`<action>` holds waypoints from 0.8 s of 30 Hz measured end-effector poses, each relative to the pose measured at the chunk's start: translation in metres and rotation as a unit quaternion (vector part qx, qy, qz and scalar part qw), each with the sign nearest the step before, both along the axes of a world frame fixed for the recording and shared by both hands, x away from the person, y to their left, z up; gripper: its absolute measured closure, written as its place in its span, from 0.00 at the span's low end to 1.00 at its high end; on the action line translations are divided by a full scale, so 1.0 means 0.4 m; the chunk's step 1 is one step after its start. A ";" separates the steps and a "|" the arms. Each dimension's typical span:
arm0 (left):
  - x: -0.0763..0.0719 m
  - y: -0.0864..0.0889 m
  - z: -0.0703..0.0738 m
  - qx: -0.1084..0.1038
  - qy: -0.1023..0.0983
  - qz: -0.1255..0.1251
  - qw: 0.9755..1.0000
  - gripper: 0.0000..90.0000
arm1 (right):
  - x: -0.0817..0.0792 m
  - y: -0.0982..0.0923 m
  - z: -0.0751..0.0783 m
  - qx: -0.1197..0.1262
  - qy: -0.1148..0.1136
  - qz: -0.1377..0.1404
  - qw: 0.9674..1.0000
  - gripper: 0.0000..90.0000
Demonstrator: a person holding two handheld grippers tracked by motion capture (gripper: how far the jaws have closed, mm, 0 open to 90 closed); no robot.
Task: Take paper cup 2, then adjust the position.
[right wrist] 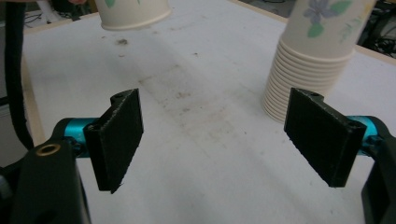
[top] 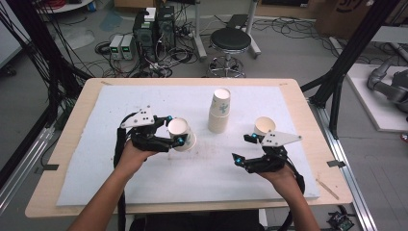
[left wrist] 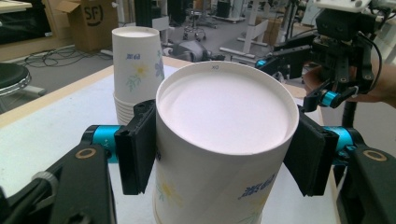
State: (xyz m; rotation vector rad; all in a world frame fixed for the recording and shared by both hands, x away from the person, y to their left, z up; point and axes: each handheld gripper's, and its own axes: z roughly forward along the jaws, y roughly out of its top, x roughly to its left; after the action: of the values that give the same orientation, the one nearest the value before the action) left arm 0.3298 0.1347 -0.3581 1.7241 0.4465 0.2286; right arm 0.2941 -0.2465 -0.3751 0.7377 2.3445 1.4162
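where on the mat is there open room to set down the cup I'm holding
Bare mat lies along the near edge, between the left gripper and right gripper, and left of the held cup. It is tighter around the stack and the lone cup beside the right gripper.

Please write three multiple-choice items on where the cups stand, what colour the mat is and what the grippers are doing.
1. Where is the cup stack? A on the mat's far middle; B on the floor; C on the stool.
2. The mat's colour? A red; B white; C green.
3. The left gripper is: A open over bare mat; B lying on the mat; C shut on a cup.
Answers: 1 A, the high view shows it mid-table, far side. 2 B, it looks white throughout. 3 C, both pads press the cup's sides.
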 end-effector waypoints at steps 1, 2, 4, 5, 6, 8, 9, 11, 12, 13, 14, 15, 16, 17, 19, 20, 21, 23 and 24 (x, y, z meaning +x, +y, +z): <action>-0.002 0.003 -0.004 0.000 0.001 0.000 1.000 0.37 | 0.003 0.006 0.003 -0.001 -0.001 0.005 1.000 0.22; -0.003 0.005 -0.007 0.000 0.002 -0.001 1.000 0.37 | 0.007 0.015 0.007 0.001 -0.003 0.008 1.000 0.22; -0.005 0.008 -0.012 -0.002 0.005 -0.001 1.000 0.37 | 0.016 0.029 0.010 0.002 -0.002 0.013 1.000 0.22; -0.008 0.010 -0.013 -0.001 0.007 -0.002 1.000 0.37 | 0.018 0.034 0.010 0.003 -0.002 0.015 1.000 0.22; -0.010 0.011 -0.015 -0.003 0.008 -0.004 1.000 0.37 | 0.020 0.040 0.010 0.004 -0.002 0.019 1.000 0.22; -0.016 0.012 -0.017 -0.005 0.009 -0.005 1.000 0.37 | 0.021 0.053 0.009 0.006 0.004 0.029 1.000 0.22; -0.018 0.013 -0.019 -0.004 0.009 -0.007 1.000 0.37 | 0.023 0.058 0.007 0.008 0.008 0.035 0.999 0.22; -0.022 0.012 -0.024 -0.005 0.012 -0.012 1.000 0.37 | 0.025 0.066 0.005 0.011 0.015 0.045 0.999 0.22; -0.023 0.012 -0.027 -0.004 0.011 -0.012 1.000 0.37 | 0.027 0.071 0.004 0.013 0.017 0.054 0.998 0.22; -0.026 0.011 -0.031 -0.005 0.015 -0.013 1.000 0.37 | 0.027 0.075 0.005 0.017 0.019 0.059 0.998 0.22; -0.027 0.011 -0.034 -0.005 0.016 -0.014 1.000 0.37 | 0.028 0.079 0.005 0.019 0.018 0.064 0.998 0.22; -0.030 0.010 -0.037 -0.004 0.016 -0.015 1.000 0.37 | 0.030 0.083 0.004 0.023 0.018 0.073 0.997 0.22; -0.032 0.009 -0.039 -0.002 0.016 -0.016 1.000 0.37 | 0.031 0.087 0.004 0.024 0.016 0.080 0.996 0.22; -0.035 0.008 -0.042 -0.001 0.017 -0.018 1.000 0.37 | 0.032 0.092 0.004 0.026 0.016 0.086 0.996 0.22; -0.042 0.003 -0.047 0.000 0.019 -0.022 1.000 0.37 | 0.029 0.102 0.002 0.027 0.012 0.094 0.995 0.22; -0.045 0.000 -0.049 0.003 0.019 -0.024 1.000 0.37 | 0.025 0.106 0.000 0.030 0.012 0.096 0.995 0.22; -0.047 -0.003 -0.050 0.006 0.018 -0.026 0.999 0.37 | 0.023 0.110 -0.003 0.033 0.010 0.099 0.994 0.22; -0.052 -0.010 -0.049 0.008 0.015 -0.032 0.999 0.37 | 0.017 0.120 -0.009 0.032 0.022 0.116 0.992 0.22; -0.053 -0.012 -0.049 0.010 0.015 -0.033 0.999 0.37 | 0.018 0.125 -0.013 0.028 0.013 0.117 0.993 0.22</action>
State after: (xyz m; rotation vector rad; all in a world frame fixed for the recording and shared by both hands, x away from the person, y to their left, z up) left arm 0.3087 0.1298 -0.3777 1.7597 0.4091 0.1607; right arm 0.3012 -0.1966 -0.3801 0.5092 2.4871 1.5805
